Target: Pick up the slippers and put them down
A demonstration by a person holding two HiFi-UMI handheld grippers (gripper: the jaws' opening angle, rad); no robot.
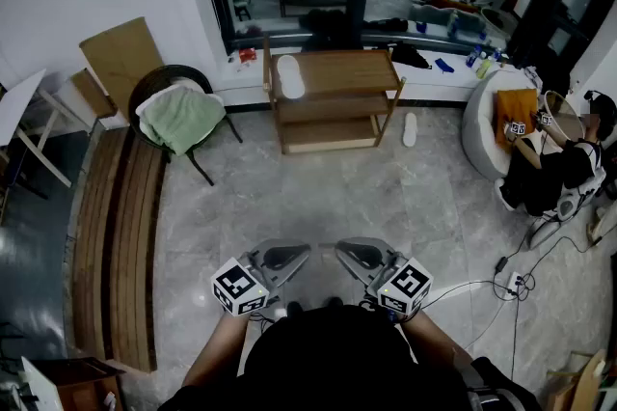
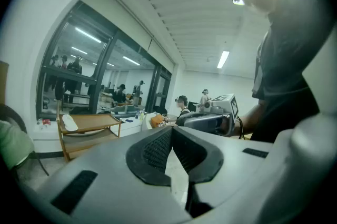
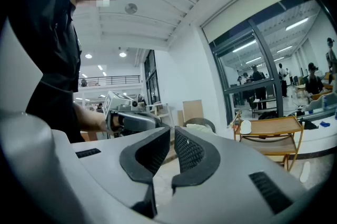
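The left tool [image 1: 301, 251] and the right tool [image 1: 343, 249] are both held low in front of the person, well apart from the slippers. The left tool's jaws are pressed together on nothing. The right tool is also closed and empty, its pads all but touching.

One white slipper [image 1: 289, 76] lies on the top board of the wooden shelf [image 1: 337, 100], near its left end. The second slipper [image 1: 410, 129] lies on the floor [image 1: 386, 197] just beside the shelf's right leg.

A reach with closed jaws would likely only shove a slipper, and the one on top could slide off the near edge. The floor slipper is flat, so a jaw may scrape the tiles or catch only the rim and let it flop. The shelf's corner posts could snag a tool coming in from the side.

The tiles between the person and the shelf are open. A chair [image 1: 178, 115] crowds the shelf's left side and planks [image 1: 116, 235] line the left. A seated person [image 1: 554, 173] and cables [image 1: 511, 284] narrow the right.
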